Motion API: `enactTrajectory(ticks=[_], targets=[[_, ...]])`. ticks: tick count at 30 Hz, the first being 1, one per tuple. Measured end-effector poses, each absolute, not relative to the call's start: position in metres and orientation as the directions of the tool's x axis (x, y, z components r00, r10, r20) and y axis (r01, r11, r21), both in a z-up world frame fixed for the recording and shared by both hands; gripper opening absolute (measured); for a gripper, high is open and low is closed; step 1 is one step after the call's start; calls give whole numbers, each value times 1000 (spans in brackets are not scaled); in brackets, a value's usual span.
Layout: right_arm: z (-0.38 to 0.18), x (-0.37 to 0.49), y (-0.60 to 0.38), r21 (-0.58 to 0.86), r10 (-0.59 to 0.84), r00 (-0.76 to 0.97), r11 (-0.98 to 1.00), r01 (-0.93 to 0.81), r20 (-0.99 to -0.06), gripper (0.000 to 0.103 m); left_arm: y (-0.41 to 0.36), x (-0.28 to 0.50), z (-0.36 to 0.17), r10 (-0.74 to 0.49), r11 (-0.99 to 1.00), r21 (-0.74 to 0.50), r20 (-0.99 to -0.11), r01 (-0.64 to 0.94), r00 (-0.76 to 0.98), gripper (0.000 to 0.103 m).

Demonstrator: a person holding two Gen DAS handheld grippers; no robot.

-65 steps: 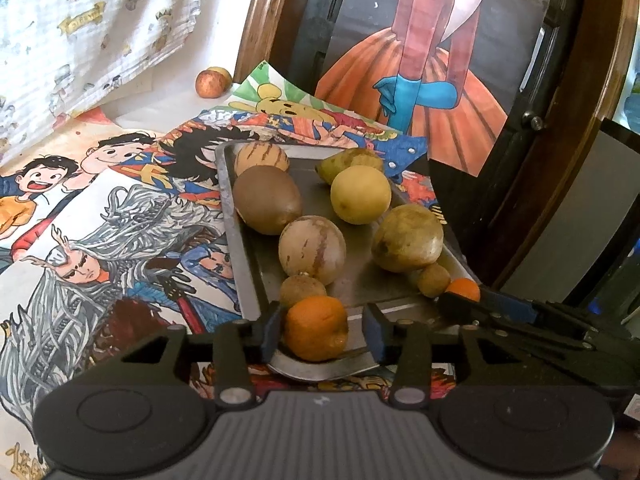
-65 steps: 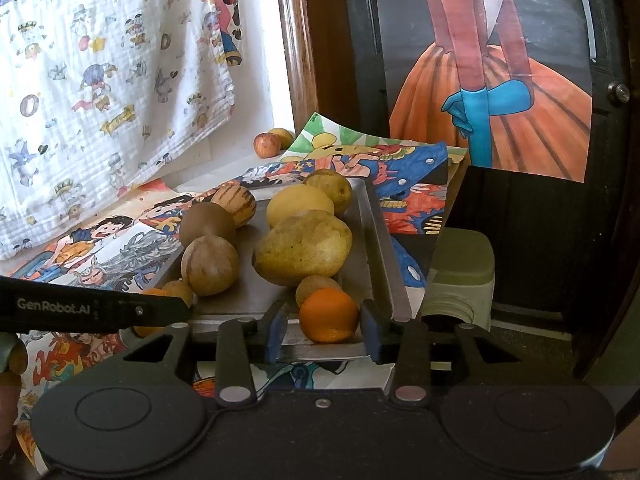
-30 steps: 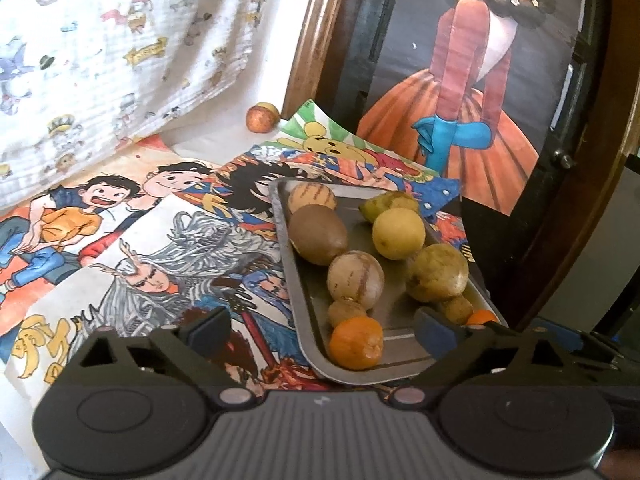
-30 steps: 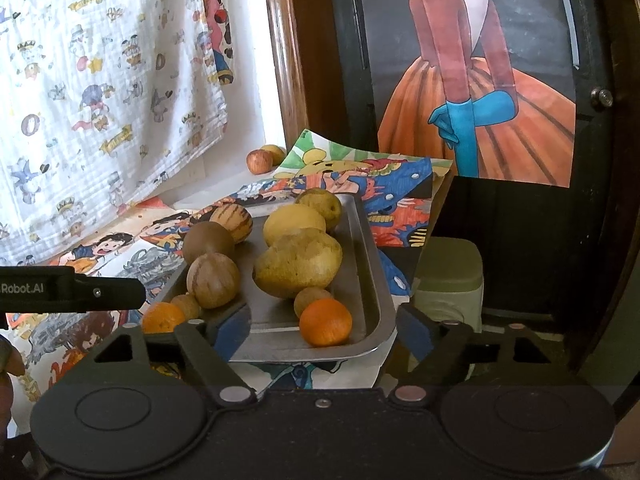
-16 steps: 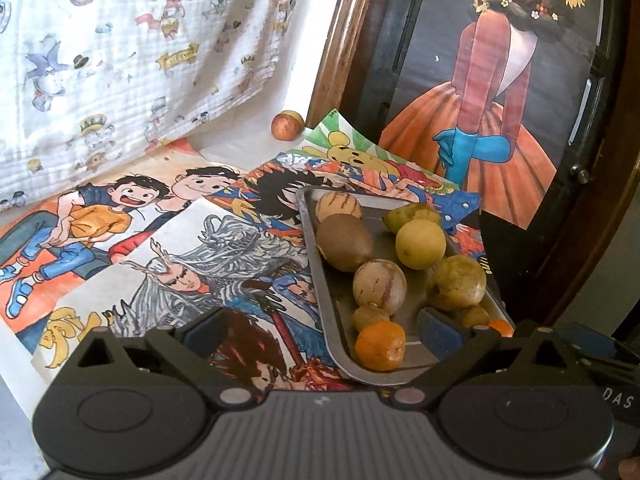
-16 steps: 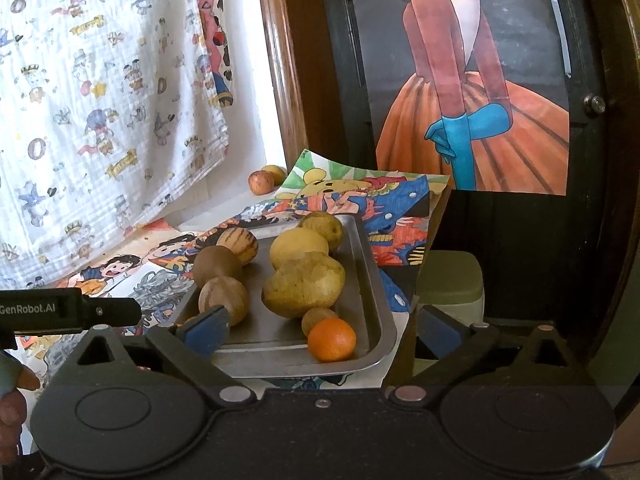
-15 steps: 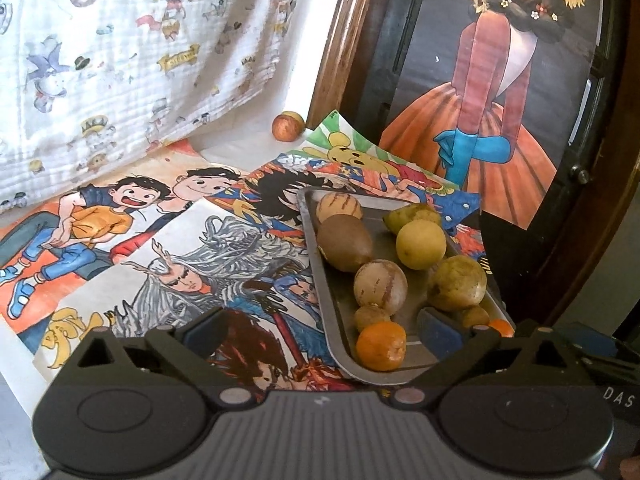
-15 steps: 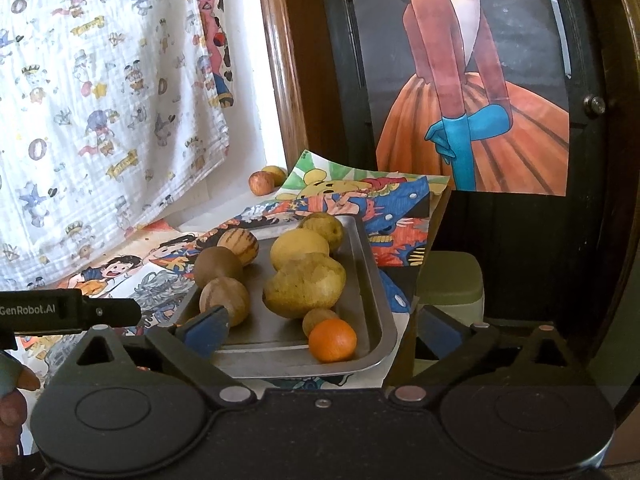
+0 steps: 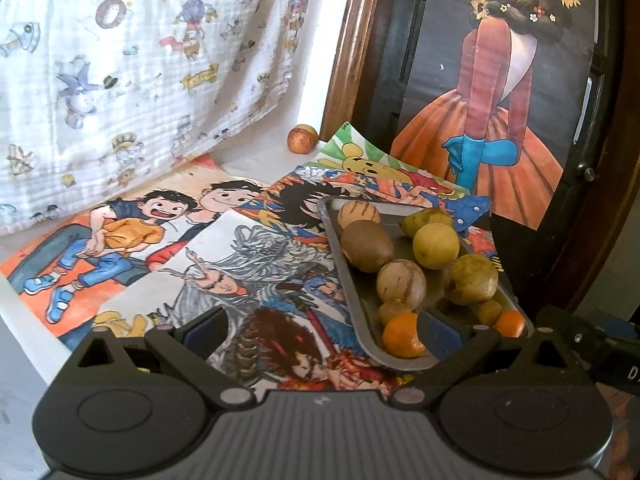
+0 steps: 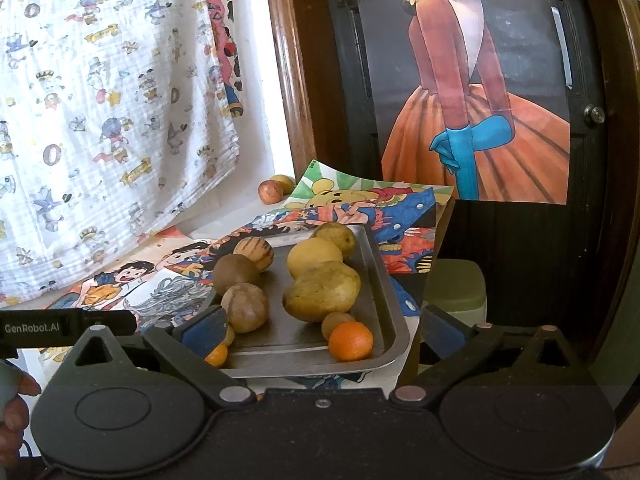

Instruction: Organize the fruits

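Two tools hang spread wide and empty at the near edge of a bench covered in cartoon drawings: the left tool [image 9: 324, 326] above a grey-haired figure drawing [image 9: 240, 280], the right tool [image 10: 320, 326] in front of a metal tray [image 10: 384, 292] of fruit. At the tray's near end lie two oranges, one at the left corner [image 9: 402, 338] and one at the right [image 10: 351, 341], each just beside a small brownish fruit. Behind them sit a striped round fruit [image 10: 244, 307] and a large yellow-green fruit [image 10: 322, 291]; further back are a brown oval fruit [image 9: 367, 246], a yellow round fruit [image 9: 436, 246], another striped fruit [image 9: 359, 214] and a greenish fruit [image 10: 334, 237] at the far end. Well apart from the tray, two small fruits [image 10: 275, 189] rest by the wall, near a printed white cloth [image 9: 120, 80]. A painted figure in an orange skirt [image 10: 476, 120] hangs on the dark door behind. Fingers [image 10: 16, 404] show at the right view's lower left edge.
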State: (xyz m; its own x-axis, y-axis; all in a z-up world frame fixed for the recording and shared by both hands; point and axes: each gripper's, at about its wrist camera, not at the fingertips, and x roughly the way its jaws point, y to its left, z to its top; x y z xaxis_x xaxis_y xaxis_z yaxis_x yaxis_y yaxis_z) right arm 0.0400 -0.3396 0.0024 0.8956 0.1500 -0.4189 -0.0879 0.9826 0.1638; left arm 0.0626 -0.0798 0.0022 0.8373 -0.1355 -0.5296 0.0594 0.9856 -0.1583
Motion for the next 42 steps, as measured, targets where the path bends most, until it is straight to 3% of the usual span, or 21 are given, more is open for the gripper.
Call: enactTrajectory(ticks=[42], targets=[[-1, -10, -293, 140, 182, 906, 980, -138, -383, 102, -24, -2, -2, -40, 994, -110, -480, -15, 877, 103]])
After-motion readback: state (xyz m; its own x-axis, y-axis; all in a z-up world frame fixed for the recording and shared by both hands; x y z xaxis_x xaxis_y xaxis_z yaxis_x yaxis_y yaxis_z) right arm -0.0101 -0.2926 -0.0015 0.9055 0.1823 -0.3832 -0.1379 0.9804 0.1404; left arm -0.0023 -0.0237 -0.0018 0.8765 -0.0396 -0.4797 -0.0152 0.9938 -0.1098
